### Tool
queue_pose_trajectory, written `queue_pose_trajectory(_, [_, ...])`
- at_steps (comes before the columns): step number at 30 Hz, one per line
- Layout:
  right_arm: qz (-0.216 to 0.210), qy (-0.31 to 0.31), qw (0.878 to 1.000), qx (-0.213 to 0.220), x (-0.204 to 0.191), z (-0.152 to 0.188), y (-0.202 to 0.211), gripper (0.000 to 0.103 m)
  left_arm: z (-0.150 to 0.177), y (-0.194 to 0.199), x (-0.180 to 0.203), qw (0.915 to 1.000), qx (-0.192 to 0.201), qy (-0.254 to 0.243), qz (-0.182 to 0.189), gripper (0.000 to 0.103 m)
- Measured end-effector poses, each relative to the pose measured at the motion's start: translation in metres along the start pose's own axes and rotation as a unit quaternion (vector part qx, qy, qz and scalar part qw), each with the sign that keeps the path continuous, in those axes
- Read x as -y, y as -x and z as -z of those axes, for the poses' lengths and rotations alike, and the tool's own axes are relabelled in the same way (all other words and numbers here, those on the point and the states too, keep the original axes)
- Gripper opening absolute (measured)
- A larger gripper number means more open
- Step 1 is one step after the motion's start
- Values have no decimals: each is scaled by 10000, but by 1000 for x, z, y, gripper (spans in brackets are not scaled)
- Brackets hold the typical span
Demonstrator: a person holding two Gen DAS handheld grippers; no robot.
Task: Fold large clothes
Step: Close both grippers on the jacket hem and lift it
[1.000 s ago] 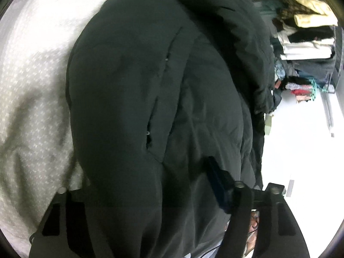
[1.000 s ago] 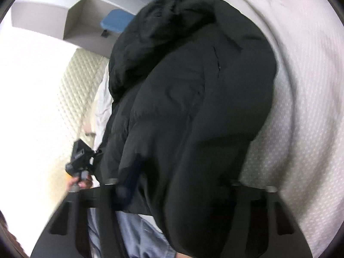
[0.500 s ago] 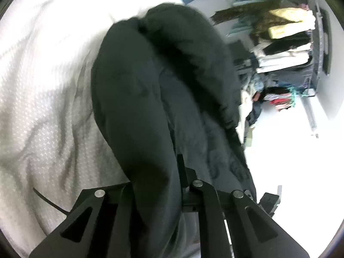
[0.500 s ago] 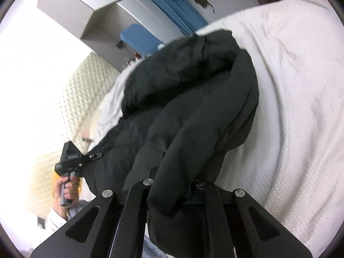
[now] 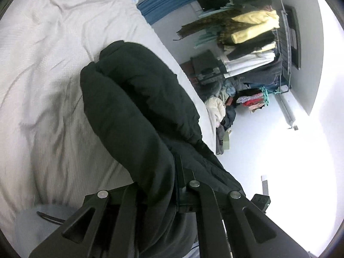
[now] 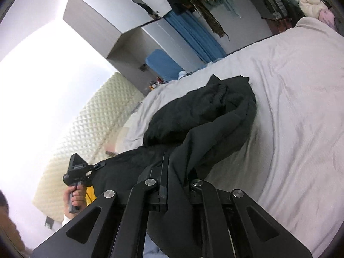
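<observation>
A black padded jacket [image 5: 137,111] stretches from the white bed [image 5: 43,64] up into both grippers. My left gripper [image 5: 165,172] is shut on the jacket's near edge, and the fabric bulges over its fingers. In the right wrist view the jacket [image 6: 206,120] is lifted at its near end while its far end lies on the bed [image 6: 301,107]. My right gripper [image 6: 176,169] is shut on a fold of the jacket's edge. The left gripper [image 6: 94,167] shows there too, held by a hand [image 6: 74,195], its jaws hidden in black fabric.
A rack of hanging and piled clothes [image 5: 247,49] stands past the bed's far side. Blue curtains [image 6: 193,36], a grey wardrobe [image 6: 120,19] and a cream quilted headboard [image 6: 86,137] border the bed. The bedsheet is wrinkled.
Both grippers closed on the jacket's near edge and rose, lifting it off the bed. The jacket now hangs stretched and narrower, and more of the room shows.
</observation>
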State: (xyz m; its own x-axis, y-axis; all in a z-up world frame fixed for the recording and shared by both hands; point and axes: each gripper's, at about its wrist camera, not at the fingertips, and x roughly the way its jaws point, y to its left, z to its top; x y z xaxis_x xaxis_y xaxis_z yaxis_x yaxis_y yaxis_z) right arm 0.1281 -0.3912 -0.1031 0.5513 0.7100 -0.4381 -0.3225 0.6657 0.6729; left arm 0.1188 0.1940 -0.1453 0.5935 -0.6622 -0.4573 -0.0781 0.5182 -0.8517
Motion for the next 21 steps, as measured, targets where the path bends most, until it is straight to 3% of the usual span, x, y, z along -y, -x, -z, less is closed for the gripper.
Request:
queue_pose_trajectory(7, [-215, -115, 9992, 329, -24, 38, 57, 4, 58, 48, 36, 9981, 169, -591, 30, 5])
queue_pose_trajectory(12, [-280, -180, 9984, 453, -44, 64, 89, 4, 94, 82, 42, 9980, 390, -458, 183, 5])
queue_pose_trajectory(16, [-207, -208, 9985, 452, -47, 65, 95, 4, 105, 97, 46, 9977, 509, -374, 241, 5])
queue_pose_trajectory(21, [-195, -328, 9979, 530, -35, 36, 79, 4, 89, 96, 44, 9974, 654, -225, 215, 5])
